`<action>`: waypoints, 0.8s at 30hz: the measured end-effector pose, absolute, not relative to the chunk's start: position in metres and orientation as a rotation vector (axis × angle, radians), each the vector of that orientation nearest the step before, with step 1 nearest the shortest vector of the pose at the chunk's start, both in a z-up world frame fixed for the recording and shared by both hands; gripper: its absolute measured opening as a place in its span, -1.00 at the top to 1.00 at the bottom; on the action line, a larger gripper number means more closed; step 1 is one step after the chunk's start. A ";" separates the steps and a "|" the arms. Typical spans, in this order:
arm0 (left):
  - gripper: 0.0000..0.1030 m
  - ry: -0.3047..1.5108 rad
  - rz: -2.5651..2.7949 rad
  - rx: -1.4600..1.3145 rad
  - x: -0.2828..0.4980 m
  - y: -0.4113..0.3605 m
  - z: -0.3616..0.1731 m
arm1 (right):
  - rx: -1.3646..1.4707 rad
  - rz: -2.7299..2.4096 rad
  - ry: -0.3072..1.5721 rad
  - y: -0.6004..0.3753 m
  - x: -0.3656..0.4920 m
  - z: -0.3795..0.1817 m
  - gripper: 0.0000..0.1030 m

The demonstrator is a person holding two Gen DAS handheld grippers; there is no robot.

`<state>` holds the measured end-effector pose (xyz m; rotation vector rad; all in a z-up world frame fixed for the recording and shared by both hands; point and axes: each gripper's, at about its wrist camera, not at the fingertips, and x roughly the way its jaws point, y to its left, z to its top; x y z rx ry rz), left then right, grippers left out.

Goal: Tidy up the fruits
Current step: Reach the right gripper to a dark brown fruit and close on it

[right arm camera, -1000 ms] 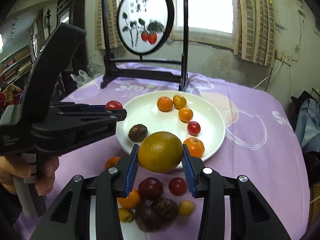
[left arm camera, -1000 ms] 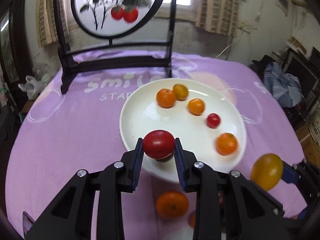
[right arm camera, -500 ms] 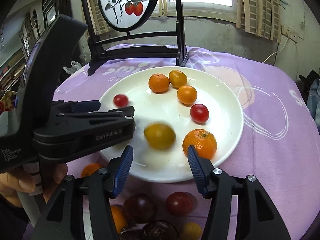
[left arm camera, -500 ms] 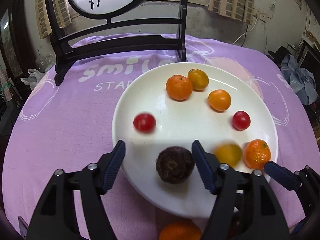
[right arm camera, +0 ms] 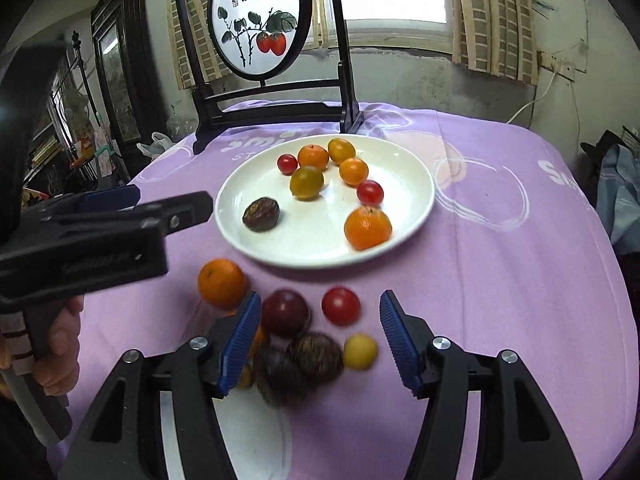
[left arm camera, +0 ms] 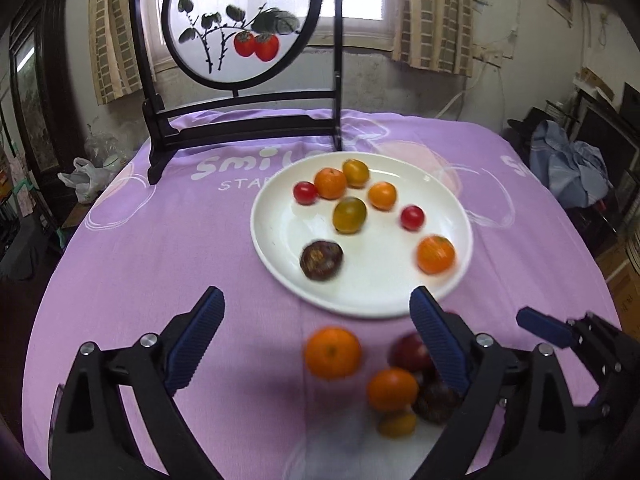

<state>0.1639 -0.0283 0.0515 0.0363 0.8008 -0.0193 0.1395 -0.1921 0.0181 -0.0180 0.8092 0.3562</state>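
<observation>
Fruits split into two groups: eight already lie on the white plate [right arm camera: 416, 216], and a loose cluster waits on the purple cloth of the worktop [right arm camera: 500, 280], just off the plate's near rim. On the plate sit a large orange [right arm camera: 367, 227], a dark brown fruit [right arm camera: 261, 214], a yellow-green one [right arm camera: 306, 182] and smaller red and orange pieces toward the far rim. In the cluster, an orange [right arm camera: 222, 283] lies nearest the plate on the left side, then a dark red plum [right arm camera: 285, 313], a red tomato [right arm camera: 341, 306], a small yellow fruit [right arm camera: 360, 351] and two dark round fruits [right arm camera: 316, 356] closest to the near edge.

The right hand-held gripper [right arm camera: 320, 338] hangs over this cluster with its jaws spread wide and nothing between them. The left hand-held gripper [left arm camera: 316, 340] is likewise wide open and empty, near the orange [left arm camera: 333, 353].

The step in hand looks like picking the next fruit. To do it well, each hand-held gripper should choose one piece at the cluster's outer side, such as the tomato or the orange, straddle it alone, and close gently across its widest part; round fruit rolls, and neighbours touching it may be nudged away. Setting it down on a bare part of the plate avoids knocking others.
</observation>
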 end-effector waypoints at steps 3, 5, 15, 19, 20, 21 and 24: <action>-0.81 0.812 -0.043 0.050 0.135 -0.033 0.041 | -0.037 0.356 0.808 -0.195 0.118 0.018 -0.27; -0.81 0.834 -0.064 0.055 0.119 -0.034 0.030 | -0.057 0.354 0.807 -0.194 0.103 0.016 -0.28; -0.81 0.893 -0.065 0.011 0.102 -0.006 -0.009 | -0.126 0.335 0.904 -0.182 0.062 -0.023 -0.31; -0.81 0.873 -0.033 0.011 0.104 0.012 -0.018 | -0.141 0.311 0.948 -0.176 0.061 -0.038 -0.31; -0.81 0.889 -0.032 0.015 0.105 0.015 -0.019 | -0.146 0.304 0.955 -0.174 0.062 -0.040 -0.31; -0.81 0.902 -0.052 -0.010 0.107 0.020 -0.019 | -0.153 0.295 0.958 -0.172 0.064 -0.042 -0.31; -0.81 0.911 -0.070 -0.096 0.107 0.031 -0.017 | -0.176 0.282 0.955 -0.165 0.068 -0.044 -0.34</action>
